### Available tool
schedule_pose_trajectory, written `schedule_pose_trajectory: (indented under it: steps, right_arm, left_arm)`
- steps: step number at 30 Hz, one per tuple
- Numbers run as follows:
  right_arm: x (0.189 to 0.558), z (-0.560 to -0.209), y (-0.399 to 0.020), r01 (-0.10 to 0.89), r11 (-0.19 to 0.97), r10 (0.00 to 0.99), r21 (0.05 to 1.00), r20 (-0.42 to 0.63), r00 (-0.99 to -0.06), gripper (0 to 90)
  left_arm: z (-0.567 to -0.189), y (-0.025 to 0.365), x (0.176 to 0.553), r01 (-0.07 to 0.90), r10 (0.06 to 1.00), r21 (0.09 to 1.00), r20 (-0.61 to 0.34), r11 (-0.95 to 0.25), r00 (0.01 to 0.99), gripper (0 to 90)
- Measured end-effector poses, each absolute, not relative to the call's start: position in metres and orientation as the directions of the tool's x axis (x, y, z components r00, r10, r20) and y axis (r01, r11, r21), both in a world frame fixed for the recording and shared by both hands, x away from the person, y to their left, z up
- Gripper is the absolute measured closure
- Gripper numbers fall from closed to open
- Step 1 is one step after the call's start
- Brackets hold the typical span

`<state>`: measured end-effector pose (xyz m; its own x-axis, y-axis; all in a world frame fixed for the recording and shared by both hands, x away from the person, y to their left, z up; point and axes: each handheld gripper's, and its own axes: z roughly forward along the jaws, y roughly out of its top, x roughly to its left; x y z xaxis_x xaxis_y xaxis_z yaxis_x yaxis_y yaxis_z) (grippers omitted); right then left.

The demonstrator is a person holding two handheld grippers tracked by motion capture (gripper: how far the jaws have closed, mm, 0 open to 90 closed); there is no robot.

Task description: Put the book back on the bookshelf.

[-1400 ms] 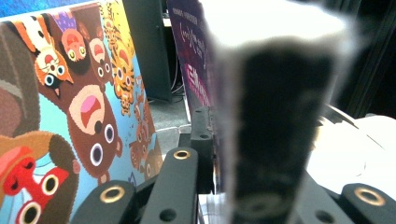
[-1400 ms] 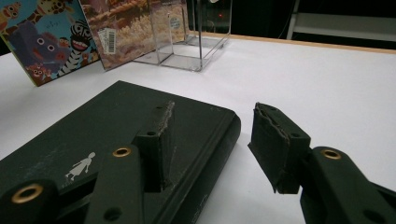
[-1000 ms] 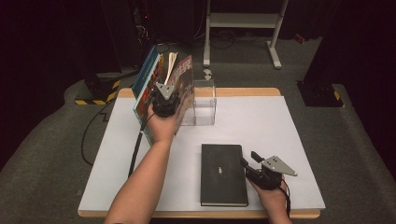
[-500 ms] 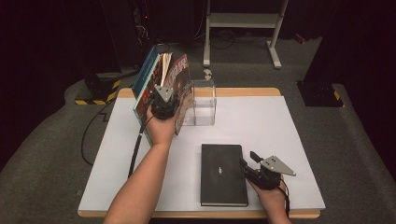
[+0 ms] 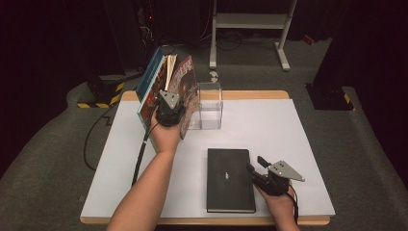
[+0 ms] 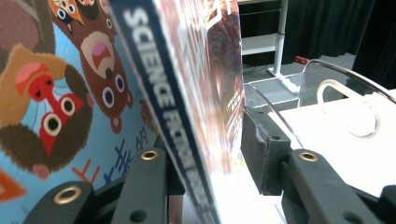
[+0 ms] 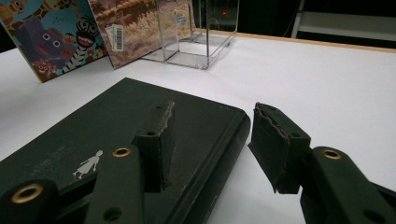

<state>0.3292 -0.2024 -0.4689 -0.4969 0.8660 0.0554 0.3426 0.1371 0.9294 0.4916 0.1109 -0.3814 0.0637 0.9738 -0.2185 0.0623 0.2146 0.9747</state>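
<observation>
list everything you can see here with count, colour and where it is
table: 1, white top with a wooden edge, centre of the high view
black book: 1, black, lying flat at the near right of the table
leaning books: about 3, colourful covers, one with cartoon animals and one with a blue spine, propped at the far left of the table
clear box: 1, transparent, far side of the table, right of the leaning books
stand: 1, white, on the floor behind the table
left gripper: 1, black, jaws around the blue-spined book and just been opening
right gripper: 1, black, jaws astride the black book's right edge, not pressing it
</observation>
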Motion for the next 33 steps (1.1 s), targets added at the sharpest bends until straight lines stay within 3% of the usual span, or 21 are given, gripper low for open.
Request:
schedule_pose_trajectory:
  steps: [33]
  right_arm:
    - [0.327, -0.47, -0.198, 0.342, 0.155, 0.862, 0.927, 0.043, -0.506, 48.9]
  left_arm:
    - [-0.385, 0.118, 0.459, 0.058, 0.968, 0.972, -0.233, 0.228, 0.096, 60.9]
